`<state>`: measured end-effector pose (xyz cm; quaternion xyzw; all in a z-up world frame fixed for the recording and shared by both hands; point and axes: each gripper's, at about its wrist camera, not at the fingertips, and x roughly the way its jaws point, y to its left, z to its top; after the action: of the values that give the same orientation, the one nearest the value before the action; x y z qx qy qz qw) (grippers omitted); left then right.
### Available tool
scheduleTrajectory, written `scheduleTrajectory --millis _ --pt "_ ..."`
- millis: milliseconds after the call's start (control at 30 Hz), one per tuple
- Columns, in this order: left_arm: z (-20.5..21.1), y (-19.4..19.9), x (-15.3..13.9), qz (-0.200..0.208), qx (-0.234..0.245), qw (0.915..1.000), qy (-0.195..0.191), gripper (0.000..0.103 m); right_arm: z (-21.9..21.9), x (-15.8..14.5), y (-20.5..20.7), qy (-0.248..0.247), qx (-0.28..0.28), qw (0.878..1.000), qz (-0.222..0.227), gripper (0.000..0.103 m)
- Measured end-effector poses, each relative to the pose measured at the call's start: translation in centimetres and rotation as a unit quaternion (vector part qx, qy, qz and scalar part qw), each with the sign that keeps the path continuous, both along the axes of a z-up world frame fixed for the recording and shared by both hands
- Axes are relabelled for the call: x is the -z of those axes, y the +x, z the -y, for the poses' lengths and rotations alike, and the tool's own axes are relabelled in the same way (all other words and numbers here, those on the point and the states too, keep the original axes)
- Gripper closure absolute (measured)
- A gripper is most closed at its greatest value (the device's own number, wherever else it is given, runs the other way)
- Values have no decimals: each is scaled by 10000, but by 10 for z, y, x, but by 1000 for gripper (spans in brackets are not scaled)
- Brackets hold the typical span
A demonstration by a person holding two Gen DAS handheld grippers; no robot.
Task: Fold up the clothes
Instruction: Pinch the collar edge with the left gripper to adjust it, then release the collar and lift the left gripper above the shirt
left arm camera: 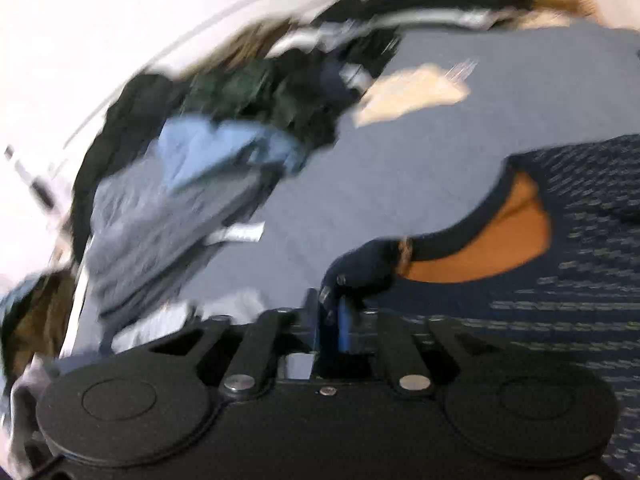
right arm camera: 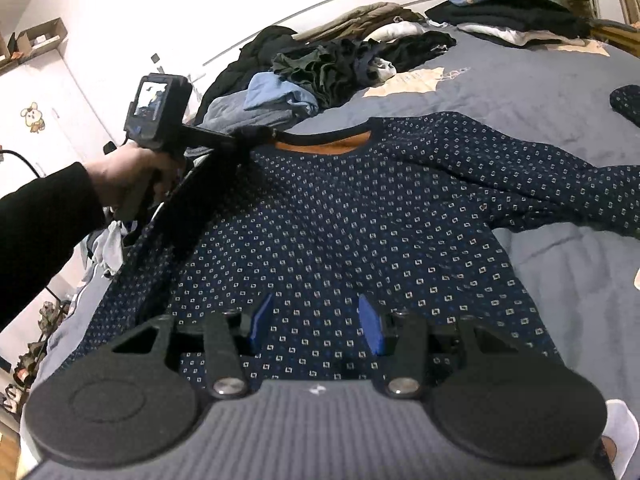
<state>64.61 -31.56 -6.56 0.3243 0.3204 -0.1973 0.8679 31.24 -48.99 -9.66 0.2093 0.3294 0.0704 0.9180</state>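
We find the sweater spread flat, front up, on the bed, sleeve out to the side; no fold made yet. Left claw is clenched on fabric at the collar/shoulder. Right claw hangs released over the lower body, nothing between the pads. Folded stack sits at far corner; unsorted pile remains. We judge: early stage, most work left.

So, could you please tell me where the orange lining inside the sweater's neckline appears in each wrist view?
Left wrist view: the orange lining sits right of centre, just beyond the left gripper, whose fingers pinch the collar.
Right wrist view: it is a thin sliver above centre, at the top of the patterned sweater.
Shared landmark: the beige patch on the bedspread.
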Motion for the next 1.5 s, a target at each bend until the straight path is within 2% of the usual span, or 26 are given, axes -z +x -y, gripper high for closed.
scheduleTrajectory --millis 67,100,167,233,267,367,500,567,633,700,733,867,1033,1067,1100,1133,1200,1300,1400,1500 --pt "-5 4 6 193 -289 9990 285 72 -1 0 -1 -39 -11 10000 -1 56" --pt "-14 5 6 212 -354 9989 227 72 -1 0 -2 -46 -23 10000 1 56" --pt "-32 12 6 22 -675 9977 41 72 0 -1 -2 -65 -12 10000 7 56" --pt "-47 7 2 156 -796 9967 -98 72 2 -3 -3 -63 45 10000 17 56" --pt "-53 3 -4 225 -798 9962 -249 72 3 -3 -3 -46 74 10000 23 56" --pt "-61 -10 -17 -191 -490 9946 -890 71 6 -5 -4 -4 151 9999 37 56" --pt "-52 -18 -14 -403 -58 9970 -658 71 5 -5 -5 -36 123 9999 19 56" --pt "-60 -11 -3 -618 -152 9965 -549 72 2 -5 -7 -87 57 9999 48 56" --pt "-75 -10 6 -769 -253 9948 -613 72 2 -6 -7 -105 18 9999 67 56" --pt "-85 -13 15 -1012 -174 9924 -677 72 4 -5 -6 -71 36 10000 42 56" --pt "-87 -17 20 -1055 -74 9928 -557 72 6 -4 -5 -39 54 10000 12 56" --pt "-86 -35 36 -1006 290 9945 -38 72 8 -2 -4 -9 98 9999 -42 56" --pt "-81 -30 41 -1035 156 9945 102 75 5 -2 -4 -20 80 10000 -44 56" --pt "-81 -28 42 -1088 134 9939 145 77 4 -2 -5 -38 65 10000 -36 56" --pt "-81 -28 43 -1171 105 9929 166 87 3 -2 -5 -40 57 10000 -34 56" --pt "-81 -30 42 -1172 132 9929 173 92 2 -3 -4 -38 51 10000 -32 56" --pt "-82 -32 41 -1163 192 9929 186 97 3 -3 -4 -27 54 10000 -28 56" --pt "-95 -30 23 -641 21 9979 -85 98 4 -2 -5 -20 71 10000 -29 56" --pt "-108 -21 2 -225 -260 9987 -384 98 5 -2 -6 -22 87 10000 -23 56" --pt "-108 -16 -1 246 -522 9976 -383 98 6 -2 -5 -15 107 9999 -11 56"
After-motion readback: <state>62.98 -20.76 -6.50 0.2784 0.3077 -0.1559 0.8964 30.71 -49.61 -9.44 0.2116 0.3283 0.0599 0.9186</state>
